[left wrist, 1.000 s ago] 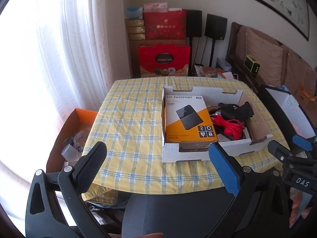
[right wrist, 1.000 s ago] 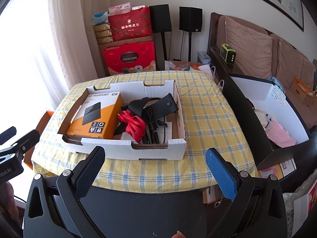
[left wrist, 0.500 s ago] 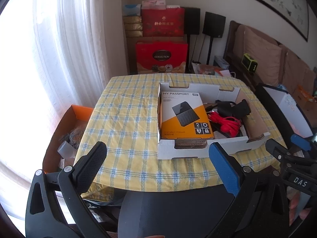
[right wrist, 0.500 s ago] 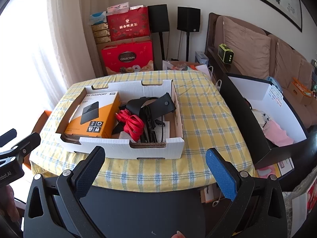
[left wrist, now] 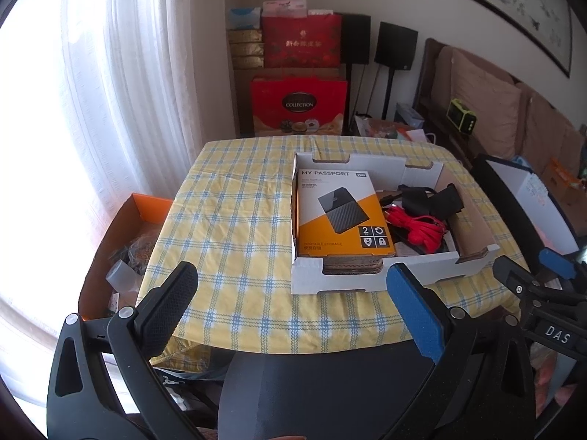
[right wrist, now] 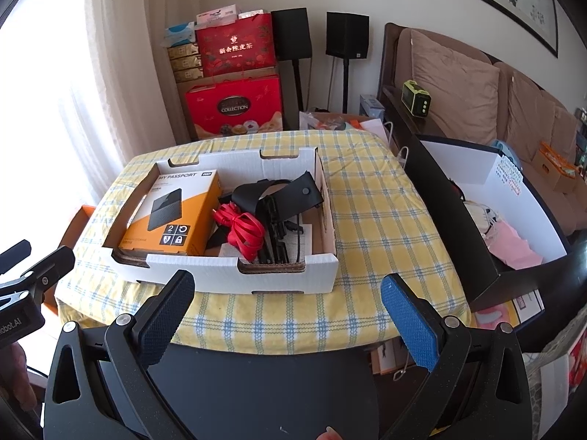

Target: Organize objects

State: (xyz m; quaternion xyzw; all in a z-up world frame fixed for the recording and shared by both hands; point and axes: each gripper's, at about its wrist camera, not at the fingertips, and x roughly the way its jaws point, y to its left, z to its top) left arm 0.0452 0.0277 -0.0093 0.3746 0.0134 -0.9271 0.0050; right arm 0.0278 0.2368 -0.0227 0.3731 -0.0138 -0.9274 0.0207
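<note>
A white cardboard tray (left wrist: 367,281) (right wrist: 286,275) sits on the yellow checked tablecloth (left wrist: 234,227) (right wrist: 378,212). In it lie an orange and white MY PASSPORT box (left wrist: 339,212) (right wrist: 176,212), a red cable bundle (left wrist: 418,225) (right wrist: 244,225) and black straps and parts (left wrist: 434,201) (right wrist: 282,198). My left gripper (left wrist: 293,286) is open and empty, held back from the table's near edge. My right gripper (right wrist: 288,289) is open and empty, also short of the table, in front of the tray.
An orange box of clutter (left wrist: 121,249) stands on the floor left of the table. A black-sided white bin with pink cloth (right wrist: 506,234) stands to the right. Red gift boxes (right wrist: 234,106) and speakers (right wrist: 346,35) are behind; a sofa (right wrist: 477,84) is at the right.
Both grippers have drawn back a little from the table; the tray looks slightly smaller and farther. Both stay open and empty. Nothing on the table moved.
</note>
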